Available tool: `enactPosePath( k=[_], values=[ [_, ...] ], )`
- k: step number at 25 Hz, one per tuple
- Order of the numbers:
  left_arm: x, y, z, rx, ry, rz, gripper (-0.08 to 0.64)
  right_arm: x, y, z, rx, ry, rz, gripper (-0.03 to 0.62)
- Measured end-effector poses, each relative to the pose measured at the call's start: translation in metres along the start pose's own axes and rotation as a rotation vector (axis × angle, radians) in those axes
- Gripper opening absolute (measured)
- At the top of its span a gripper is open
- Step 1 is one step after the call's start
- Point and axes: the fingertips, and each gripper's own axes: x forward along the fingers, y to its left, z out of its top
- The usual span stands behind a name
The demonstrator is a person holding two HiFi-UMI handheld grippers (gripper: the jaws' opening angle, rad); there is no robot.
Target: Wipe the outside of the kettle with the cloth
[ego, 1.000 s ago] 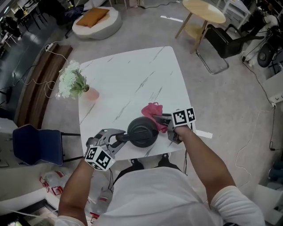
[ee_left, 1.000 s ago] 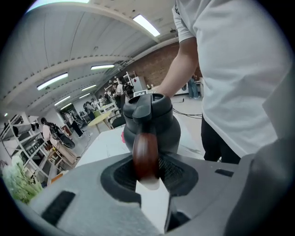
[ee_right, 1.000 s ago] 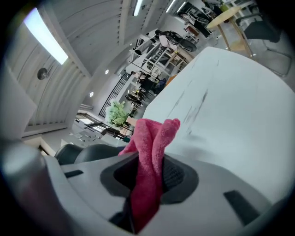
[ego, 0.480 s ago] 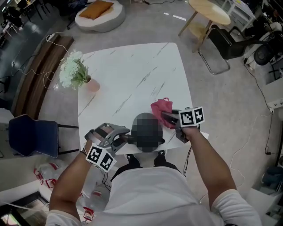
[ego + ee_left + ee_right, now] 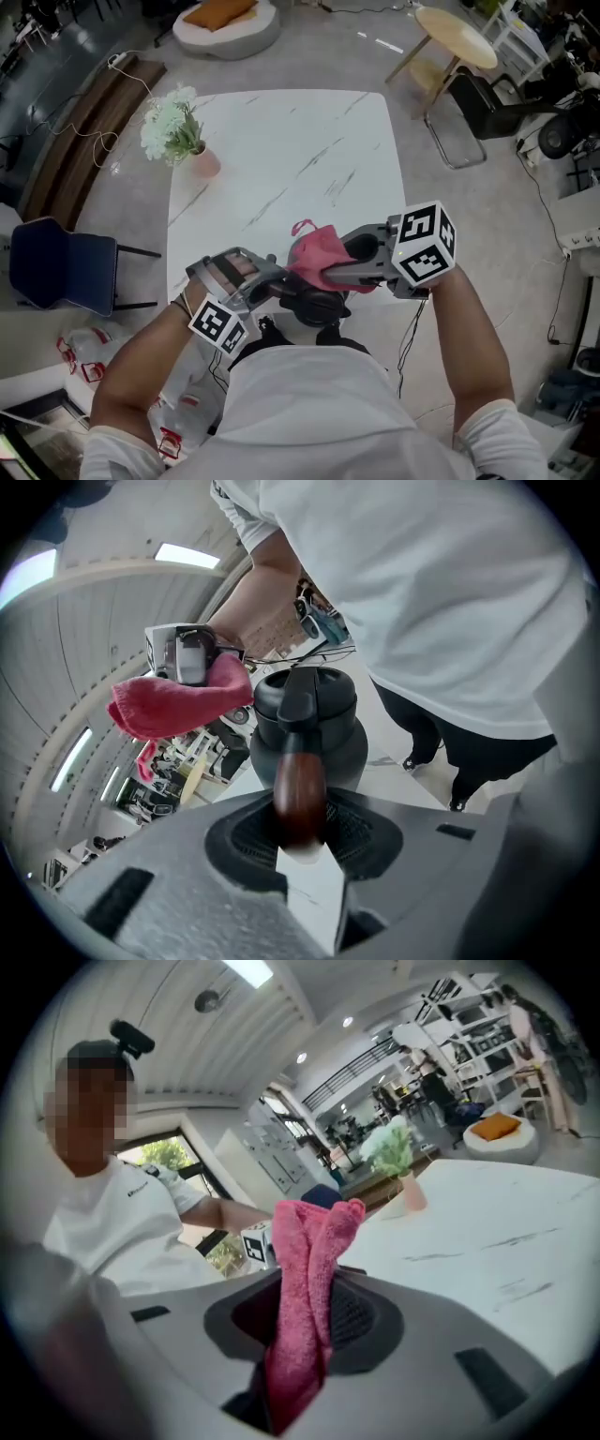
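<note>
Both hands full: left gripper clamps the kettle by its handle at the table edge, right gripper pinches the cloth just above. Wiping hasn't started; next, press cloth onto the kettle's side.

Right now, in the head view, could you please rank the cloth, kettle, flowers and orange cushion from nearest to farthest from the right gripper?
1. Cloth: clamped in its jaws.
2. Kettle: just under the cloth.
3. Flowers: table's far left corner.
4. Orange cushion: beyond the table.

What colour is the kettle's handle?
The kettle handle is reddish-brown, clearest in the left gripper view.
</note>
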Motion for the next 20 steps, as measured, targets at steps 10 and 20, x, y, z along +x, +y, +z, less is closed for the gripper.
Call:
enactPosePath(
  k=[10, 20],
  values=[
    [-0.001, -0.001, -0.004, 0.0, 0.001, 0.004, 0.106, 0.046, -0.048, -0.029, -0.141, 0.294, -0.21, 0.11],
    [-0.001, -0.002, -0.004, 0.007, 0.003, -0.009, 0.106, 0.048, -0.084, -0.032, -0.097, 0.332, -0.257, 0.109]
  ],
)
